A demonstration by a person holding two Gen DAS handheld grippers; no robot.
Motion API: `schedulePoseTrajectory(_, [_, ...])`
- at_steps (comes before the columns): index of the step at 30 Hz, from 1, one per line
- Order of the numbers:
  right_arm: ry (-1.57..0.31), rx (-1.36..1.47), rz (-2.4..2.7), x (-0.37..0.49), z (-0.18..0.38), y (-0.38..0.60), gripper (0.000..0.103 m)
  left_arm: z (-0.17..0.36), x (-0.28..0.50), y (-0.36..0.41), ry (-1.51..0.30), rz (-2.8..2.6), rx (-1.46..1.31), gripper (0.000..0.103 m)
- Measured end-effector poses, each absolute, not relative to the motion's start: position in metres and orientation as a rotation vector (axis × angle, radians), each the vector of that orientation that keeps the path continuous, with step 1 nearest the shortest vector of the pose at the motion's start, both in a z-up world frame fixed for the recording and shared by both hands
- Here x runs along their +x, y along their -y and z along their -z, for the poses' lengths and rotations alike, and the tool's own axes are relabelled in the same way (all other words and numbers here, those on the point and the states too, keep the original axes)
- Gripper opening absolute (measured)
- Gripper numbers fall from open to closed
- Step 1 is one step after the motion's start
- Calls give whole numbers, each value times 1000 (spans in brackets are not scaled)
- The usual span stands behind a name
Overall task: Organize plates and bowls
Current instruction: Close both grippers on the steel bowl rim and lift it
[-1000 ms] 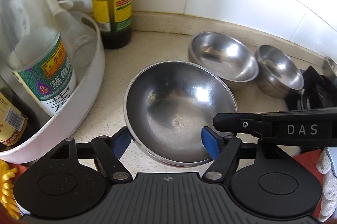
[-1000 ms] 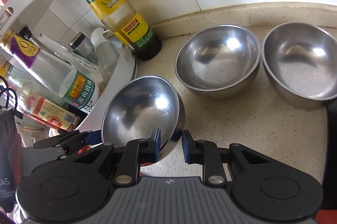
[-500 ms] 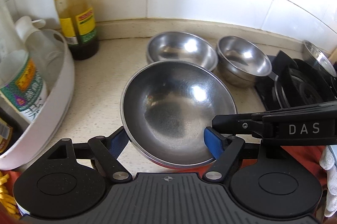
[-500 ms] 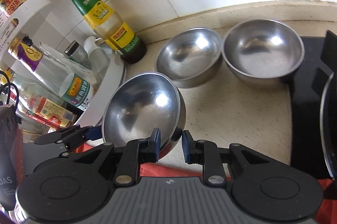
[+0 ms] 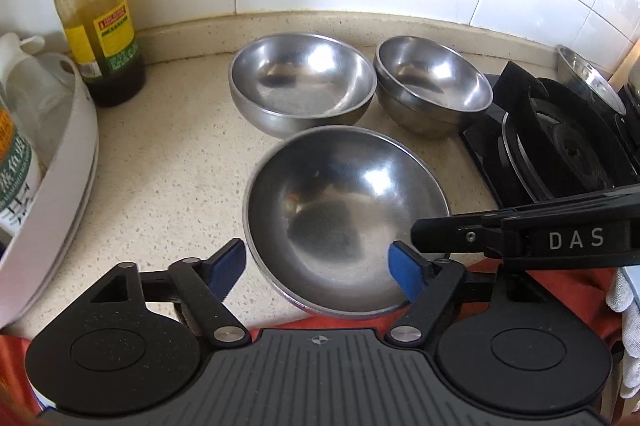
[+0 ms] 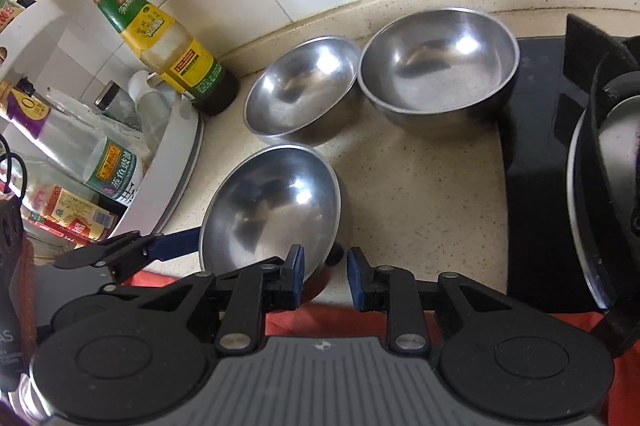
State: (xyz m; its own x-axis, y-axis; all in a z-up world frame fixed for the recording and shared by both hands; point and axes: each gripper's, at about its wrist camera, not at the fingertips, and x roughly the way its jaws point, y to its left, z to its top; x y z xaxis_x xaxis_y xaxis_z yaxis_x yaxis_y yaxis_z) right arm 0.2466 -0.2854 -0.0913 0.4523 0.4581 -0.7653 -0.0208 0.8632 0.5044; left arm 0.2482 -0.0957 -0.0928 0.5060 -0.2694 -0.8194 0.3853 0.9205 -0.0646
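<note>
A wide steel bowl (image 5: 340,214) (image 6: 276,206) is held at the counter's front edge, over the red cloth. My left gripper (image 5: 316,266) is open, its blue pads either side of the bowl's near rim. My right gripper (image 6: 325,274) has its jaws on either side of the bowl's near rim with a gap between them; whether they grip it I cannot tell. Two more steel bowls stand by the back wall: a middle one (image 5: 302,82) (image 6: 300,90) and a right one (image 5: 434,82) (image 6: 436,62).
A white round rack (image 5: 60,178) (image 6: 168,170) with sauce bottles stands at the left. A tall green-labelled bottle (image 5: 94,10) (image 6: 168,38) stands beside it. A black gas stove (image 5: 560,142) (image 6: 560,162) with a pan is at the right.
The wide bowl has been carried right and back toward the counter's front edge. The right gripper's jaws have spread wider around its rim. Both views have shifted right toward the stove.
</note>
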Motion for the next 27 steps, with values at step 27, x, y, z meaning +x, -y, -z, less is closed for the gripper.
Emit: schedulePoseTrajectory(27, [-948, 407, -179, 281, 44, 337, 33, 50, 266, 76, -839, 319, 154, 98])
